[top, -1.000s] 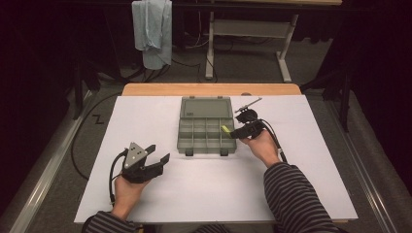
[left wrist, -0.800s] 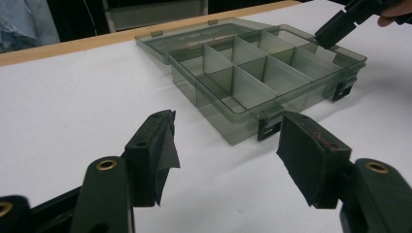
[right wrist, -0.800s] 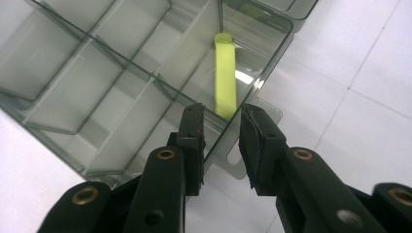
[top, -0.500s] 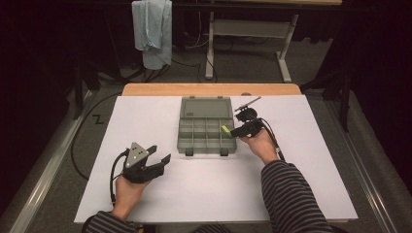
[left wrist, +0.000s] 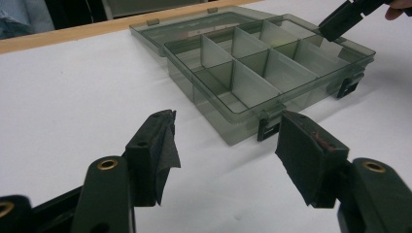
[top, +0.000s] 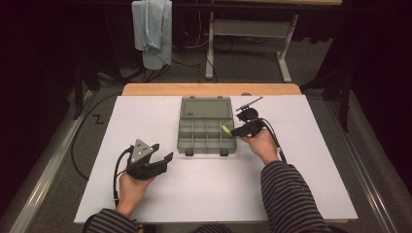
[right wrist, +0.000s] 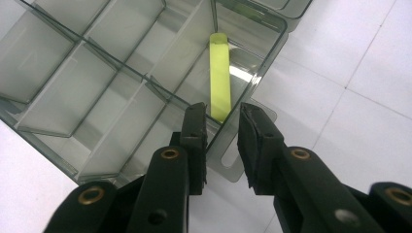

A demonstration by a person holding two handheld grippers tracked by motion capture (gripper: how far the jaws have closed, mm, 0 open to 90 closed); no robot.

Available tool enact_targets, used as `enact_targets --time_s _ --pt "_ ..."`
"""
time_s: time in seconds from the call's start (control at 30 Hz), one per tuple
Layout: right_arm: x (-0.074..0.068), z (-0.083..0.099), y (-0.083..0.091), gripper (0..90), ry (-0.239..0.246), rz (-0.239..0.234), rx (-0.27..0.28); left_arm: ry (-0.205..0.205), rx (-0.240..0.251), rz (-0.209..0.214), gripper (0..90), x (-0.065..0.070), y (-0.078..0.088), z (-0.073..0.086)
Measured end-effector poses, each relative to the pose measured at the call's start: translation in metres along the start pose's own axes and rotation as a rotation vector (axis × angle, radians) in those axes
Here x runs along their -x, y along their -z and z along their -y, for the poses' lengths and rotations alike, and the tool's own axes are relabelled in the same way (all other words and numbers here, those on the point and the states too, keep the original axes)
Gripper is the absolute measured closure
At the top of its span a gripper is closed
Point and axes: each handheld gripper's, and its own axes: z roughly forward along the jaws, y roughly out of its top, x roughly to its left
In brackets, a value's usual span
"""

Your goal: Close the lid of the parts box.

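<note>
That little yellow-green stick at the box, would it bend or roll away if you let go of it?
The yellow-green stick looks straight and round, so probably stiff and apt to roll. It leans over the compartment box wall, so the dividers would likely stop it. Its smooth, glossy surface may slip between the right gripper pads.

Nothing to read out here: no word, number, brand or sign comes through anywhere. There's a small dark mark on the lid of the organiser box (top: 206, 108), near its left corner, and a faint reddish patch on that lid in the left gripper view, both too blurred to make out.
</note>
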Motion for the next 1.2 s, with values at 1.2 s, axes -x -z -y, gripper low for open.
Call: enact_targets --time_s 1.2 --pt "0.0 0.0 0.0 75.4 -0.001 0.003 0.002 -0.05 -0.08 0.02 44.1 0.009 -0.033 -0.007"
